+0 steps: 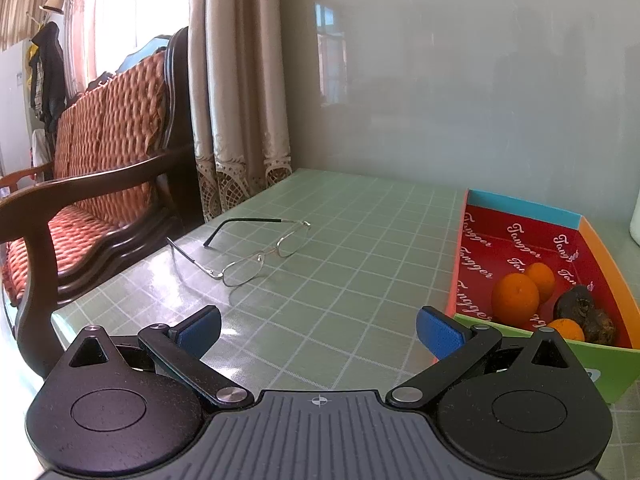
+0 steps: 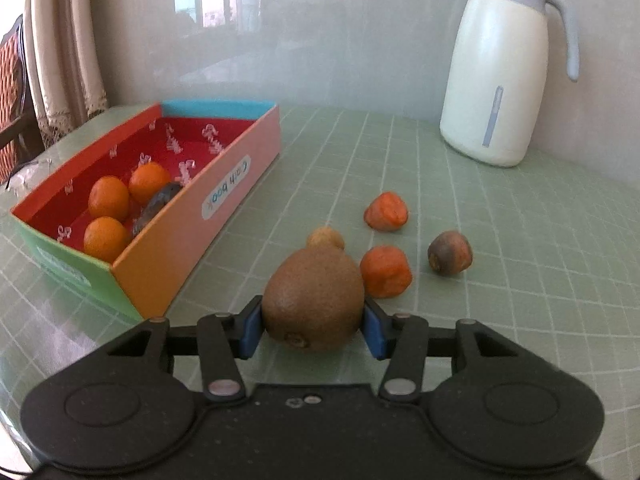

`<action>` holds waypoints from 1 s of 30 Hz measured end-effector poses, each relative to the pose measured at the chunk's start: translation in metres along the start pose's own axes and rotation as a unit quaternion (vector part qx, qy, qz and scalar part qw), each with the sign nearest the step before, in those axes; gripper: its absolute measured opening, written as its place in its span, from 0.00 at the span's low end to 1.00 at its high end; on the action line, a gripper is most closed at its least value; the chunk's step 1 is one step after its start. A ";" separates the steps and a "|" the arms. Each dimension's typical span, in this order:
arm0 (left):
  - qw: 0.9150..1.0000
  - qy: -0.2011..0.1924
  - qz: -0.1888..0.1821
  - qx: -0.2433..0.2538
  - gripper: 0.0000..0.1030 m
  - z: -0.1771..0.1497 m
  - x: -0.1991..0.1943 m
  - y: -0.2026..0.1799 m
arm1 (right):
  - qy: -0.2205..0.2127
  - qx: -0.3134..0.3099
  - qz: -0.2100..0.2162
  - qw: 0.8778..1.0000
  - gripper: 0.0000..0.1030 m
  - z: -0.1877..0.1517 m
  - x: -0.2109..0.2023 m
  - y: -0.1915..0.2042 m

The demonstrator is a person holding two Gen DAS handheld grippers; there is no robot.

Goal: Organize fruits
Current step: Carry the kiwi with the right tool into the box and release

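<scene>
Right wrist view: the kiwi (image 2: 314, 300) sits squarely between the 2 blue pads (image 2: 251, 330) of our right gripper (image 2: 314, 330), which is clenched on the fruit at its widest part, one pad on each flank, stem end toward the camera. We judge that the grip is taken across the middle so the round fruit cannot roll out. Whether the kiwi still touches the table (image 2: 520, 280) or is just lifted off it, we cannot tell from this angle.

Just behind the kiwi lie 4 loose pieces: a small yellowish fruit (image 2: 326, 238), 2 wrinkled orange fruits (image 2: 386, 272) (image 2: 386, 212) and a darker brown one (image 2: 450, 258). To the left stands the open box (image 2: 192, 236), holding 3 oranges (image 2: 108, 198) and a dark fruit (image 2: 158, 204); its free red floor at the far end suggests where we carry the kiwi. A white jug (image 2: 496, 80) stands well apart at the rear.

Left wrist view: our left gripper (image 1: 318, 330) is released, pads spread wide over bare table, holding nothing. Glasses (image 1: 256, 250) lie ahead, the box at right.
</scene>
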State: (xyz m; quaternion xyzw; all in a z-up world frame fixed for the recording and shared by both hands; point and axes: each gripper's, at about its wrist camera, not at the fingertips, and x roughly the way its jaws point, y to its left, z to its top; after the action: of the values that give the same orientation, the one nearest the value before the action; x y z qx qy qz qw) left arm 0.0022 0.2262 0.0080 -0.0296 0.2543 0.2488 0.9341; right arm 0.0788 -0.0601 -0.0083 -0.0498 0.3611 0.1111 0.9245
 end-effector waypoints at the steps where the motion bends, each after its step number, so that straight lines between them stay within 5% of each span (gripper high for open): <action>1: 1.000 0.000 0.000 0.000 1.00 0.000 0.000 0.000 | -0.009 0.004 0.002 1.000 0.47 0.002 -0.003 -0.001; 9: 1.000 0.001 0.004 0.008 1.00 0.000 -0.001 0.003 | -0.087 0.007 0.030 0.996 0.47 0.029 -0.027 0.012; 26: 1.000 0.013 0.019 0.004 1.00 -0.009 0.004 0.026 | -0.070 -0.047 0.119 0.989 0.49 0.046 0.001 0.120; 30: 0.999 0.019 0.025 -0.007 1.00 -0.010 0.006 0.034 | -0.099 -0.046 0.122 0.986 0.76 0.043 -0.003 0.126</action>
State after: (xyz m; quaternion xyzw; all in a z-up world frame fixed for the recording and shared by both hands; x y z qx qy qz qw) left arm -0.0141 0.2569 -0.0016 -0.0347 0.2707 0.2729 0.9225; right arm 0.0744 0.0692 0.0243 -0.0368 0.2658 0.2442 0.9319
